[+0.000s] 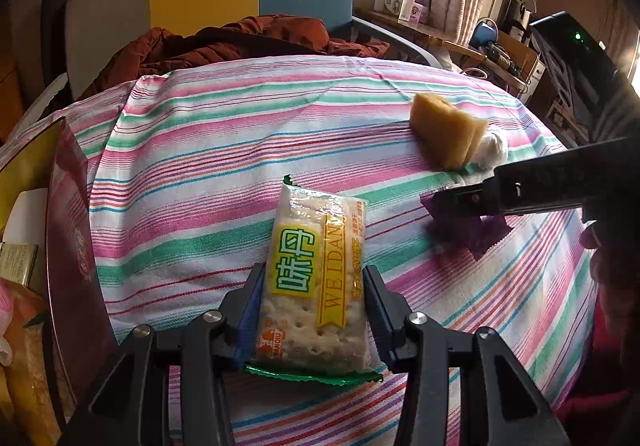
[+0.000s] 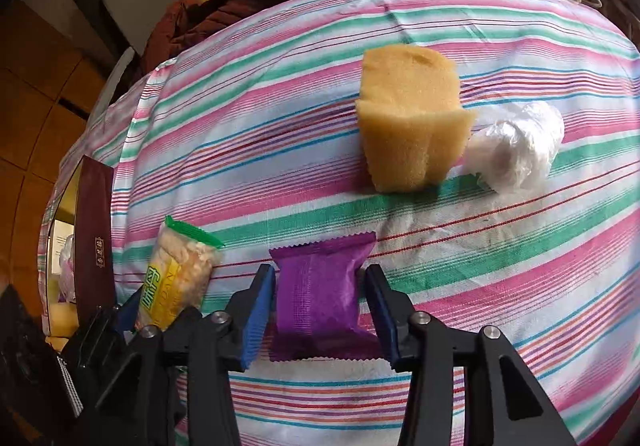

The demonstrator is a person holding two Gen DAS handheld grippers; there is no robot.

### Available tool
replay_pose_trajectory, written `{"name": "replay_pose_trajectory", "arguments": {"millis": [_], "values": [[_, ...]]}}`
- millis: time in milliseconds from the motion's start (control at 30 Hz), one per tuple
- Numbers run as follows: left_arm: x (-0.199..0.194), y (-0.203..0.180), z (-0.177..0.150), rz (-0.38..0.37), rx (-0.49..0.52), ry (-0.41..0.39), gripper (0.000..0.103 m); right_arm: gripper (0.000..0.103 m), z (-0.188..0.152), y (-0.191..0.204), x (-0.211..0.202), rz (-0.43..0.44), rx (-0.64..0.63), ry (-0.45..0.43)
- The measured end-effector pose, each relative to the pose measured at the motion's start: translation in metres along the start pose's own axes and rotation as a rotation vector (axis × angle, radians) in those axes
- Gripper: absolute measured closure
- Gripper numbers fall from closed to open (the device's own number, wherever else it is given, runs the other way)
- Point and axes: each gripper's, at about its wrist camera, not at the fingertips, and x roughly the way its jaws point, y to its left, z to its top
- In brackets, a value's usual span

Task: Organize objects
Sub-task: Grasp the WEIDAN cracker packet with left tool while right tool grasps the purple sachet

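- A clear, green-ended plastic cracker packet [image 1: 316,282], light and brittle inside, is clamped across its width by the left gripper [image 1: 314,310] above the striped tablecloth [image 1: 200,150]
- A soft purple foil sachet [image 2: 322,298], lying on the cloth, is flanked by the right gripper [image 2: 320,310]; pad contact is not discernible
- The sachet's contents are hidden; a dark red box [image 1: 72,246] is cut off at the frame edge

The left gripper [image 1: 316,292] clamps a clear plastic cracker packet with a yellow-and-green label [image 1: 316,286] between its blue-padded fingers [image 1: 250,310], above a table draped in a pink, green and white striped cloth [image 1: 200,174]. To the right, the black right gripper [image 1: 440,202] reaches over a purple foil sachet [image 1: 476,236]. Beyond lie a yellow folded sponge [image 1: 446,134] and, just beside it, a crumpled white plastic wad [image 1: 493,150]. A dark red box [image 1: 72,246] stands at the left edge.
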Motion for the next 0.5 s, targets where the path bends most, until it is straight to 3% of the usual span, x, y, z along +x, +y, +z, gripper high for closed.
{"name": "replay_pose_trajectory", "arguments": {"millis": [67,133,233,267,300,333,367,400,500], "values": [[0.0,0.0,0.001,-0.006,0.0,0.002,0.055,0.047,0.002,0.003,0.001,0.016,-0.037,0.014],[0.0,0.001,0.001,-0.008,-0.009,0.004,0.055,0.02,0.004,0.014,0.005,0.025,-0.074,0.036],[0.0,0.001,0.001,-0.008,-0.01,0.006,0.055,0.015,-0.001,0.024,0.012,-0.043,-0.167,0.063],[0.0,0.001,0.001,-0.007,-0.009,0.006,0.055,0.017,-0.001,0.026,0.012,-0.064,-0.18,0.061],[0.0,0.0,0.001,-0.004,-0.008,0.007,0.055,0.027,-0.002,0.026,0.011,-0.088,-0.19,0.055],[0.001,-0.001,0.002,0.002,-0.002,0.009,0.055,0.049,-0.002,0.027,0.01,-0.133,-0.203,0.04],[0.001,-0.002,0.002,0.008,0.002,0.01,0.055,0.06,-0.001,0.024,0.009,-0.163,-0.203,0.026],[0.001,-0.004,0.001,0.016,0.01,0.01,0.055,0.067,0.0,0.02,0.008,-0.163,-0.192,0.02],[0.001,-0.007,0.001,0.039,0.031,0.008,0.055,0.067,0.001,0.019,0.008,-0.167,-0.207,0.016]]}}
